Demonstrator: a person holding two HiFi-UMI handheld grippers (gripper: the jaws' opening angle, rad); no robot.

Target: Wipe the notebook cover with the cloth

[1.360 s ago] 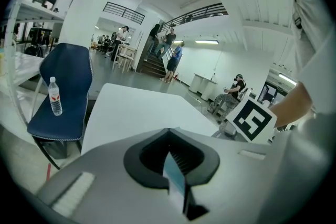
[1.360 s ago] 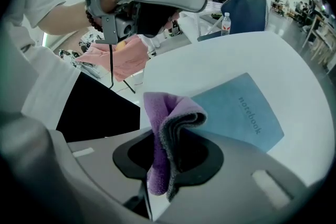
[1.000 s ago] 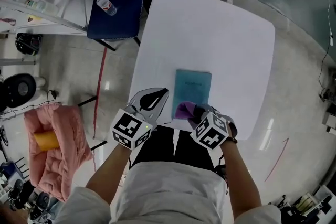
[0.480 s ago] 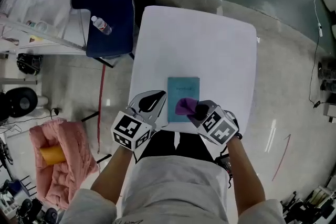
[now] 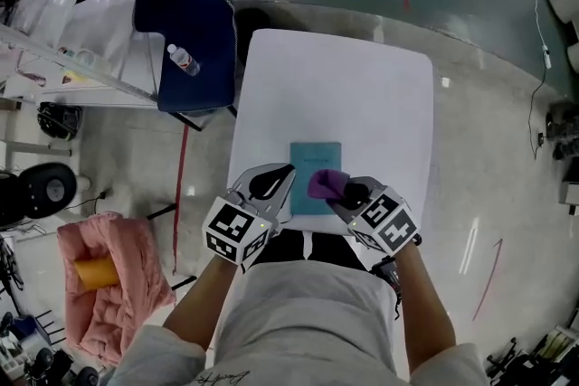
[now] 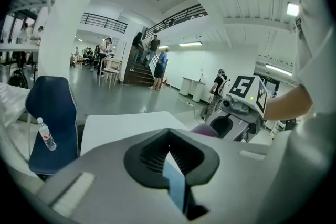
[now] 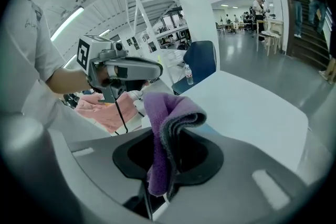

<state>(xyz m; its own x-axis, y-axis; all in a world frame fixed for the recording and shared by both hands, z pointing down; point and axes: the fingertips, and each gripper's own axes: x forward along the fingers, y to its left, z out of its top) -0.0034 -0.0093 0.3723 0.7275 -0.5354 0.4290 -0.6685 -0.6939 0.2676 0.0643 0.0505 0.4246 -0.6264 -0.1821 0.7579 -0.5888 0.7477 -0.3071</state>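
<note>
A teal notebook lies flat near the front edge of the white table. My right gripper is shut on a folded purple cloth, which rests over the near right part of the cover. In the right gripper view the cloth stands up between the jaws. My left gripper is shut with nothing in it, its tip at the notebook's left edge. In the left gripper view a sliver of the notebook shows past the jaws, with the cloth beyond.
A dark blue chair with a water bottle on its seat stands off the table's far left corner. A pink bundle with an orange cylinder lies on the floor at left. People stand far off in the hall.
The right gripper has carried the cloth from the notebook's near left corner toward its near right side. The left gripper has closed in on the notebook's left edge.
</note>
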